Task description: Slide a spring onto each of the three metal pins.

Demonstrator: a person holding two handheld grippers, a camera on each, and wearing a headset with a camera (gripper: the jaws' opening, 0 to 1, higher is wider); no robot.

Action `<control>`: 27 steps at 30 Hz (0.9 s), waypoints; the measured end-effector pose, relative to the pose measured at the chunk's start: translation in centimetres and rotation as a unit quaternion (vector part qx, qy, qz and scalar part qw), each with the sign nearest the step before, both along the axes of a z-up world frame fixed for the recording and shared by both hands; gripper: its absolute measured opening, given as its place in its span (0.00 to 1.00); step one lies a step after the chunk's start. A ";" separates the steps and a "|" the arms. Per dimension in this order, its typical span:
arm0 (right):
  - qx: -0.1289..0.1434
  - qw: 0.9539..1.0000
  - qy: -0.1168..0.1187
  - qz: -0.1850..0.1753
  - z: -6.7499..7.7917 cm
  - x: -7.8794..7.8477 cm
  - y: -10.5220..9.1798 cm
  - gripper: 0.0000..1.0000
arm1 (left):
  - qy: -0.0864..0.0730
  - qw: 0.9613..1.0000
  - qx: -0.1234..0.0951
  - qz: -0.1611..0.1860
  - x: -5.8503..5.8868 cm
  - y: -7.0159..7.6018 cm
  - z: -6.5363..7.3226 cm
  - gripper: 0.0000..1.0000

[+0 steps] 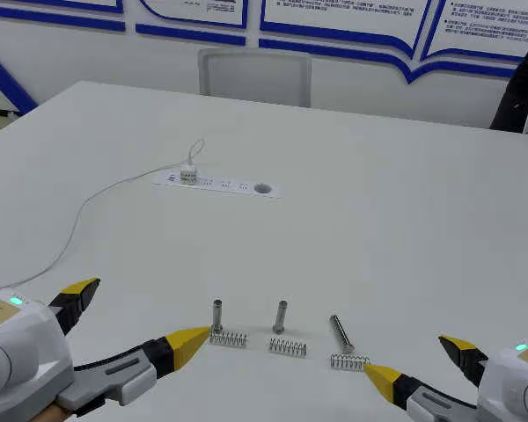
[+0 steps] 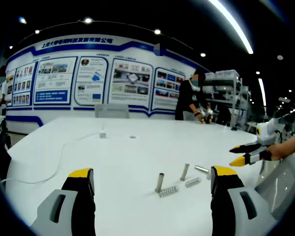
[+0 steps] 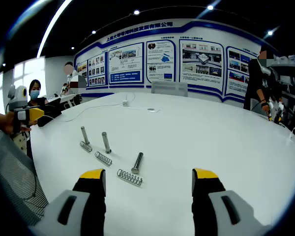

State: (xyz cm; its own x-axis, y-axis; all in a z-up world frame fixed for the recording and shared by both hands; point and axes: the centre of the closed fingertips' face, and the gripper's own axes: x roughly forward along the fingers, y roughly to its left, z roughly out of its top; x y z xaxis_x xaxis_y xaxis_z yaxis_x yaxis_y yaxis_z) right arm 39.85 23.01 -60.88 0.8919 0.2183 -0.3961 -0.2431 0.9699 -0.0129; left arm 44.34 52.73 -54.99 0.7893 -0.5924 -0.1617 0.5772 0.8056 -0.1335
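Three metal pins stand in a row on the white table [image 1: 352,220]: the left pin [image 1: 217,314] and middle pin [image 1: 280,315] are upright, while the right pin [image 1: 340,332] lies on its side. In front of each pin lies a loose spring [image 1: 228,338], [image 1: 287,347], [image 1: 349,361]. My left gripper [image 1: 134,318] is open at the lower left, just left of the row, with nothing between its yellow tips. Open too, my right gripper [image 1: 418,361] sits at the lower right beside the third spring. The right gripper view has the lying pin [image 3: 137,162] and its spring [image 3: 129,177] close ahead.
A white socket strip [image 1: 218,184] with a plug and a thin cable [image 1: 88,207] lies mid-table. A grey chair [image 1: 255,77] stands at the far edge. A person [image 2: 191,98] works at another bench in the background.
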 end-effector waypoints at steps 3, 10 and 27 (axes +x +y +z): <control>-0.003 1.000 -0.004 -0.004 0.1 0.0 -0.2 0.71 | 0.002 1.000 0.001 -0.002 -0.1 -0.1 -0.1 1.00; -0.007 1.000 -0.003 0.002 0.1 0.0 0.0 0.71 | 0.005 1.000 -0.003 -0.001 -0.1 0.0 -0.1 1.00; -0.001 1.000 0.007 0.011 -0.3 -0.2 0.5 0.71 | 0.011 1.000 0.008 -0.015 -0.4 -0.5 -0.5 1.00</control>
